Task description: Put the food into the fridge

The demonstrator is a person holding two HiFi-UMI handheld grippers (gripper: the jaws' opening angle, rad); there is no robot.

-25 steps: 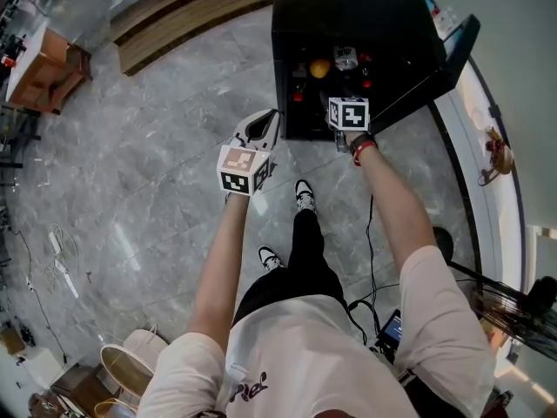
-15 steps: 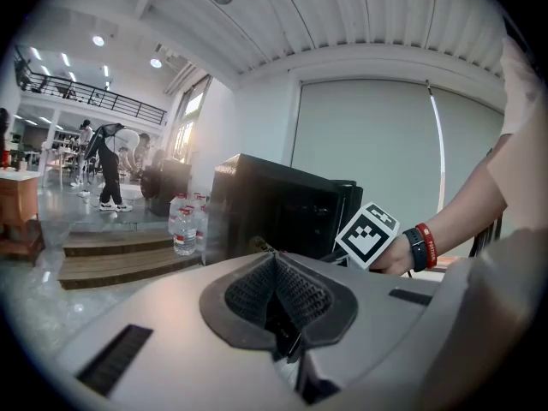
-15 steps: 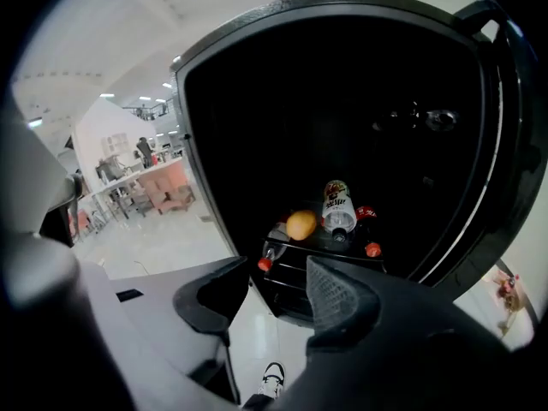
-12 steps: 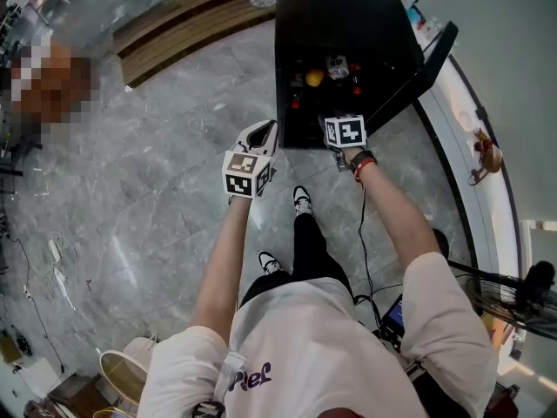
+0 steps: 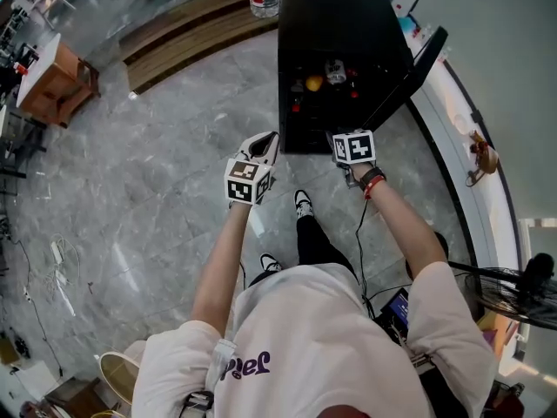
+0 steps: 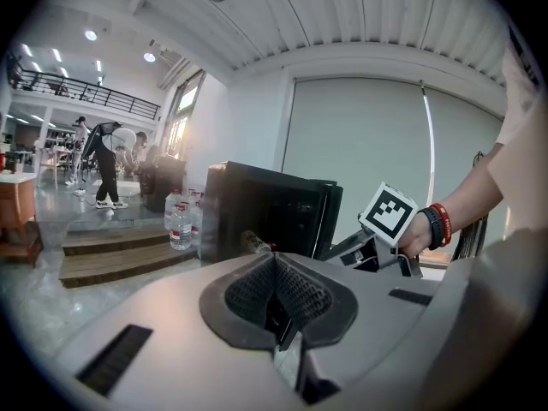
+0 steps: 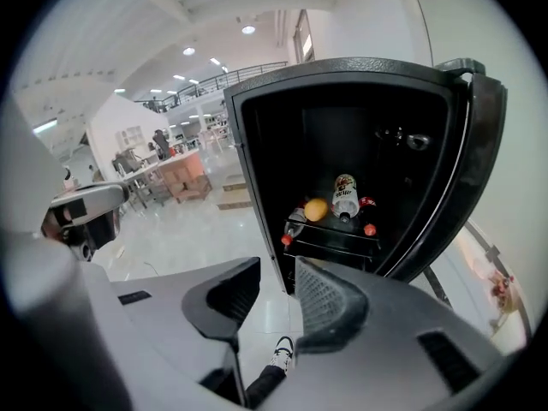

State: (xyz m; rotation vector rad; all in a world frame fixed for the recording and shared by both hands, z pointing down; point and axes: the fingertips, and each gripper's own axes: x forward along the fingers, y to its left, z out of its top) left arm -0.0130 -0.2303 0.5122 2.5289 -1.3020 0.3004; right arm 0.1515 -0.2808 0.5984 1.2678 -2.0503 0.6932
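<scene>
The hall is bright and evenly lit. In the left gripper view, small ceiling lights (image 6: 90, 34) burn as white spots. A window (image 6: 180, 122) blooms warm there and washes out its own frame. The right gripper view shows a pale, almost overexposed floor (image 7: 197, 229). The fridge (image 7: 360, 152) is dark inside, its black walls swallowing detail, and only the food (image 7: 317, 210) catches light. In the head view the polished floor carries soft glare streaks and faint, diffuse shadows. Both gripper views are fisheye: straight lines bow, a black vignette rings the corners, and the nearest foreground is soft. The head view also bends at its edges, though its detail stays crisp.
</scene>
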